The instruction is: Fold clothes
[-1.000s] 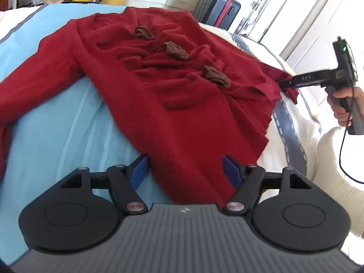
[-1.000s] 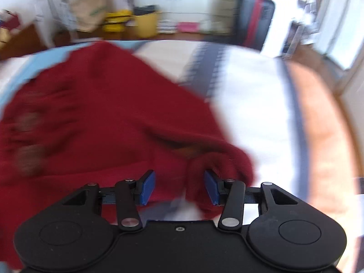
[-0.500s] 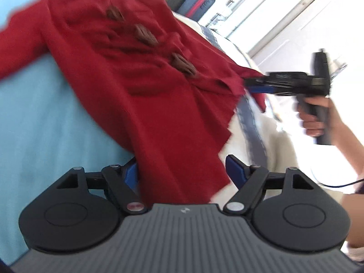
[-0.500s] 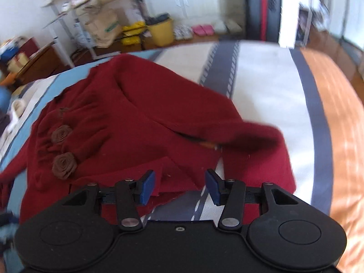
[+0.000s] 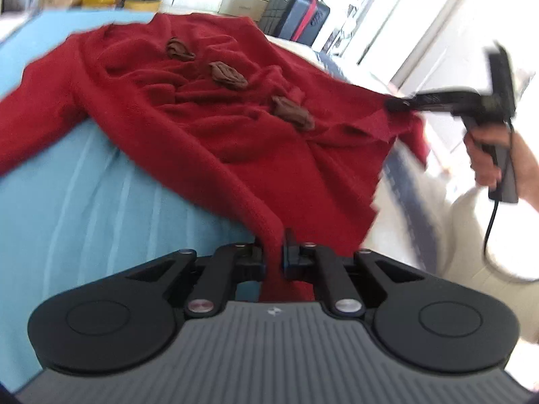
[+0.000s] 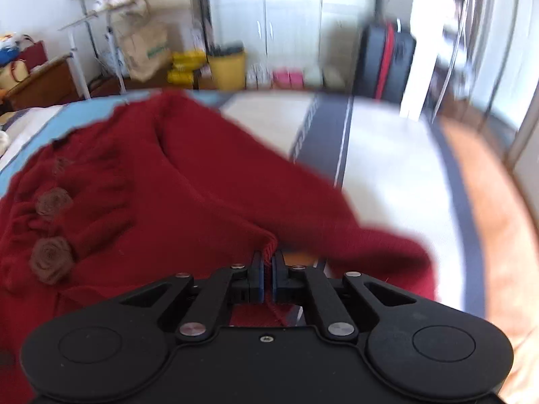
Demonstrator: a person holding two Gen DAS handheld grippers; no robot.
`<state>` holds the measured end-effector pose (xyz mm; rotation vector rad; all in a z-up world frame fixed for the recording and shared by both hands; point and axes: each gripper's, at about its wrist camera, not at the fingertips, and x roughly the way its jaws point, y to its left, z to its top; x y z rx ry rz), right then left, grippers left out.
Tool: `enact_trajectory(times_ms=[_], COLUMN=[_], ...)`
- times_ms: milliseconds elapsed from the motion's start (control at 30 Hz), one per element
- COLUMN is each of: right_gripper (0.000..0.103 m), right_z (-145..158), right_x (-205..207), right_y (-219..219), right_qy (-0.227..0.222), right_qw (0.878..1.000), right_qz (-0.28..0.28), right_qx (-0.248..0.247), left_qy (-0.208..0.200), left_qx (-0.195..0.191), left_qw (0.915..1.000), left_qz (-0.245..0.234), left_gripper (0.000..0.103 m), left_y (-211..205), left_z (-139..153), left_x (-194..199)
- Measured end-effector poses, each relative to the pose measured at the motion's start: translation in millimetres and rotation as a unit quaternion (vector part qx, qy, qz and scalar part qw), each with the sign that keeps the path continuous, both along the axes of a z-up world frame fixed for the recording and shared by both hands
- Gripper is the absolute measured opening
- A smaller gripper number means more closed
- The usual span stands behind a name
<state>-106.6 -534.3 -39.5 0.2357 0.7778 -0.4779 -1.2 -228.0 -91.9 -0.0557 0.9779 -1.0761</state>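
The left tool (image 5: 273,252) is pinched narrow on a fold at the hem of the red sweater (image 5: 209,128), which spreads away ahead of it across the bed (image 5: 84,195). The right tool (image 6: 267,274), held in a hand (image 5: 488,158), is likewise clamped tight on another edge of the sweater. Three brown fabric roses (image 5: 227,75) lie on its front.

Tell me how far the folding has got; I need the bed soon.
Done: both grips are set. The left hand-held gripper and the right hand-held gripper are each shut on an edge of the red knit sweater. Left: every fold; it lies spread and rumpled on the bed.
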Motion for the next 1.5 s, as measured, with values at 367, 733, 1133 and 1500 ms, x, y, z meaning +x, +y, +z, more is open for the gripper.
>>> enact_trajectory(times_ms=[367, 733, 1133, 1500], right_gripper=[0.004, 0.035, 0.043, 0.045], right_z=[23.6, 33.1, 18.7, 17.4], right_x=[-42.2, -47.8, -19.9, 35.5], right_y=[15.5, 17.4, 54.5, 137.0], right_qy=[0.086, 0.011, 0.009, 0.042], right_qw=[0.99, 0.999, 0.991, 0.984], right_qz=[-0.043, 0.023, 0.111, 0.174], right_qx=[-0.107, -0.02, 0.07, -0.022], left_qy=[0.064, -0.018, 0.104, -0.232], left_qx=[0.008, 0.052, 0.04, 0.15], left_qw=[0.9979, 0.9961, 0.9938, 0.9551], left_qz=[-0.004, -0.068, 0.008, 0.106], left_gripper=[0.031, 0.103, 0.015, 0.076], left_y=[9.0, -21.3, 24.3, 29.4], left_z=[-0.4, -5.6, 17.0, 53.1], left_x=[10.6, -30.2, -14.5, -38.8])
